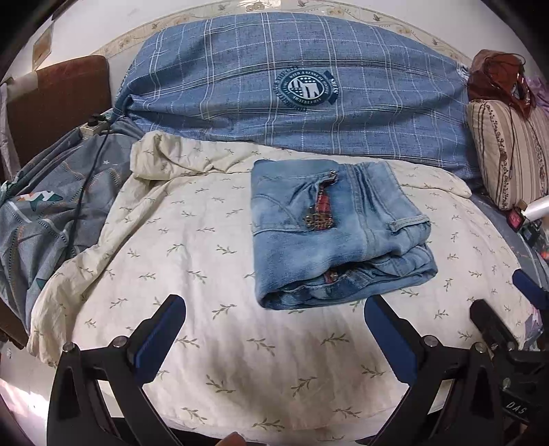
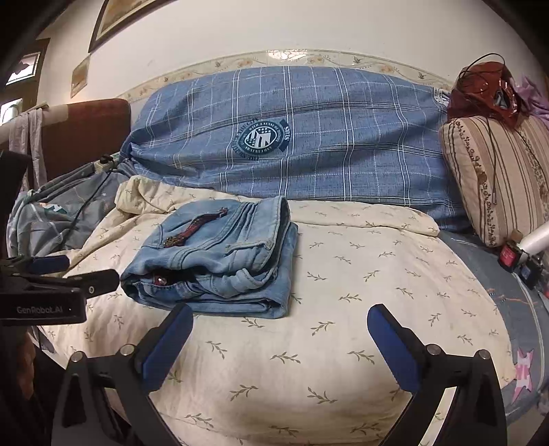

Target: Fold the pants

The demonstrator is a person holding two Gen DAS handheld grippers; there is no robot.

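- My left gripper (image 1: pixel 274 329) and right gripper (image 2: pixel 279 334) both hang spread wide, holding nothing, above the cream leaf-print sheet (image 1: pixel 192 240).
- The folded jeans (image 1: pixel 336 236) lie on that sheet, just ahead of my fingers.
- Beyond: a blue plaid pillow (image 1: pixel 291 75), a striped cushion (image 2: pixel 497 178), a white wall (image 2: pixel 240 31) with a framed picture (image 2: pixel 116 17).

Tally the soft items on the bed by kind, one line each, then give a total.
Folded jeans: 1
Cream leaf-print blanket: 1
Blue plaid pillow: 1
Striped beige pillow: 1
Grey-blue patterned sheet: 1
Total: 5
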